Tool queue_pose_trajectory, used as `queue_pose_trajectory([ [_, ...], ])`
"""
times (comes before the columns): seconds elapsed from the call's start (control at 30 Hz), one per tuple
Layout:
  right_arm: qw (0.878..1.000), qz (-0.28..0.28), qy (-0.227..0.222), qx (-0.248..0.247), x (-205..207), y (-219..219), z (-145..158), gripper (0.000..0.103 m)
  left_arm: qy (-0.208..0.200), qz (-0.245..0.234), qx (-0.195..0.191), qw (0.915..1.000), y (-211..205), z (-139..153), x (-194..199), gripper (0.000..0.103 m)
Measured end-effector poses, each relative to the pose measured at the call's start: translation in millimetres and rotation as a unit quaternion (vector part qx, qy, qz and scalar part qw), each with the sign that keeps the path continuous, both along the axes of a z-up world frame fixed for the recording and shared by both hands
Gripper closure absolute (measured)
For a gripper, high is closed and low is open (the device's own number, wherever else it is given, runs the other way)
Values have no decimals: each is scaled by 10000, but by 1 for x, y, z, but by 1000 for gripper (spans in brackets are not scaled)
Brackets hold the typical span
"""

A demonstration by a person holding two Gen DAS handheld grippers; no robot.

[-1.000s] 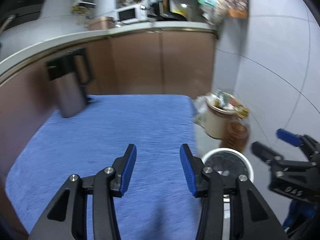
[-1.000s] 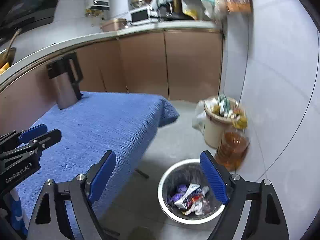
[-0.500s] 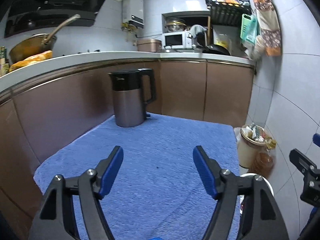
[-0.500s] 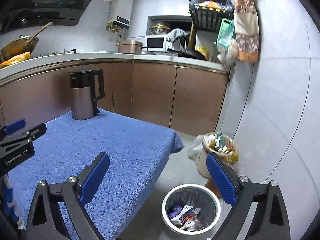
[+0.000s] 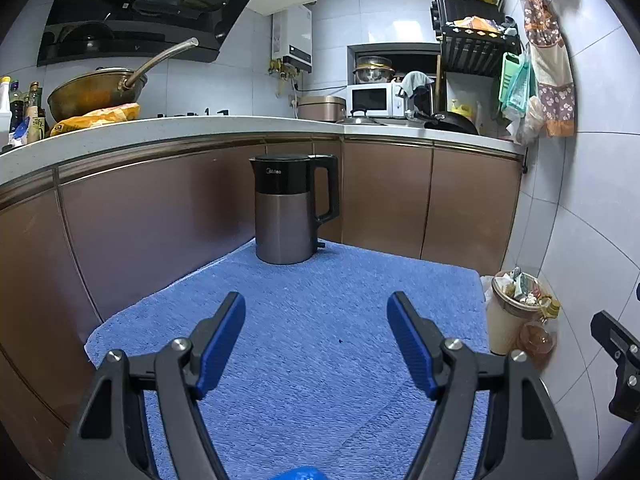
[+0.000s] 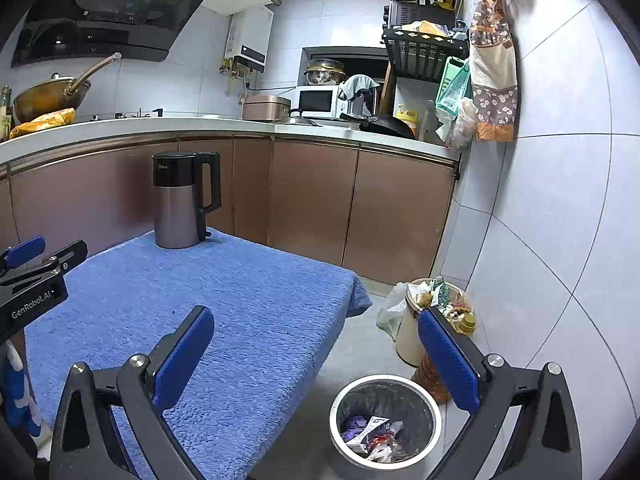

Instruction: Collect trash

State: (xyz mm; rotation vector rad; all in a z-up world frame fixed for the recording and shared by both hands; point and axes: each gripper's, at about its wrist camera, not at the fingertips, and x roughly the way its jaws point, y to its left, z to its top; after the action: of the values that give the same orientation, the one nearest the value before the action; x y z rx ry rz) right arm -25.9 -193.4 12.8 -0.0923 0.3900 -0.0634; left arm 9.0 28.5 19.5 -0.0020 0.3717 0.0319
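Right wrist view, near to far: the right gripper (image 6: 316, 354) is seen spread wide, its jaws just opened further, nothing between the pads. Below it, near right on the floor, the round bin (image 6: 386, 420) already holds wrappers (image 6: 374, 434) (purple, white, red). In the left wrist view the left gripper (image 5: 316, 344) is likewise wide and empty. No trash is seen on the blue cloth (image 5: 320, 304); only the kettle (image 5: 294, 208) stands at its far edge. Collection is judged done or nearly so.

Home kitchen: wok (image 5: 96, 94), microwave (image 5: 374, 99), kettle (image 5: 290, 208), counter (image 5: 200, 126).
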Motion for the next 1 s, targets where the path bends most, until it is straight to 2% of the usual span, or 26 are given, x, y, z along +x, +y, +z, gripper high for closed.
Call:
queue_pose_trajectory([
  [0.63, 9981, -317, 6, 522, -2, -23, -13, 0, -17, -238, 169, 9996, -22, -5, -1, 31],
  [1.0, 9971, -436, -21, 617, 2, -29, -17, 0, -65, -230, 240, 9994, -28, -9, 0, 31],
])
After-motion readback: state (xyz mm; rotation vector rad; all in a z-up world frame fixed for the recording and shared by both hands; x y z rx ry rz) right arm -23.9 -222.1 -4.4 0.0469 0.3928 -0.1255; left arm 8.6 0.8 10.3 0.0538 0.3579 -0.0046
